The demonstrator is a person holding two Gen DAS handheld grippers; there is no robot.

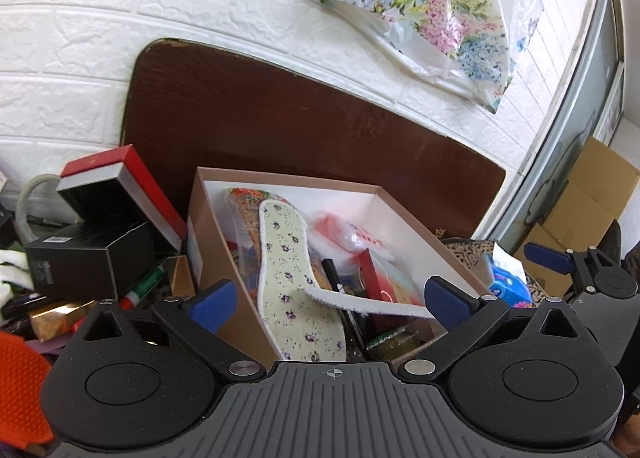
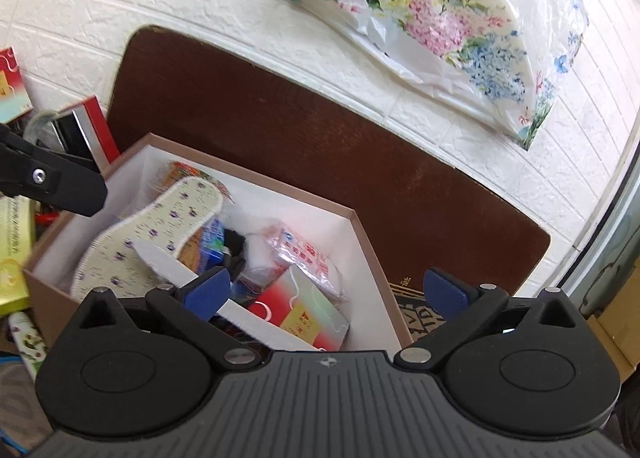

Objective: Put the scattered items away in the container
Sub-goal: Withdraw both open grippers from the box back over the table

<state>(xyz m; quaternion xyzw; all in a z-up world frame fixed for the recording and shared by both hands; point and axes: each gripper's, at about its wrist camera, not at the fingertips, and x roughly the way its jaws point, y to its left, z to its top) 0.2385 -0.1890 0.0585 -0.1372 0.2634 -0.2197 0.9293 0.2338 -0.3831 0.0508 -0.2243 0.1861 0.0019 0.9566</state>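
Note:
A brown cardboard box [image 1: 224,258] with white inner walls [image 2: 352,242] holds several items: two floral insoles [image 1: 288,278] [image 2: 160,234], one lying flat and one on edge across it [image 1: 368,304], a red packet [image 2: 300,310], a plastic-wrapped pack [image 2: 308,254] and a black pen [image 1: 334,274]. My left gripper [image 1: 332,300] is open above the box's near side, holding nothing. My right gripper [image 2: 334,292] is open over the box, holding nothing. The left gripper's finger [image 2: 60,182] shows at the right wrist view's left edge.
A dark brown board [image 1: 280,118] leans on the white brick wall behind the box. A floral plastic bag [image 1: 432,14] hangs above. Black and red boxes [image 1: 100,218], a marker [image 1: 144,286] and clutter lie left of the box. A blue tissue pack [image 1: 508,282] and cardboard cartons [image 1: 592,194] sit right.

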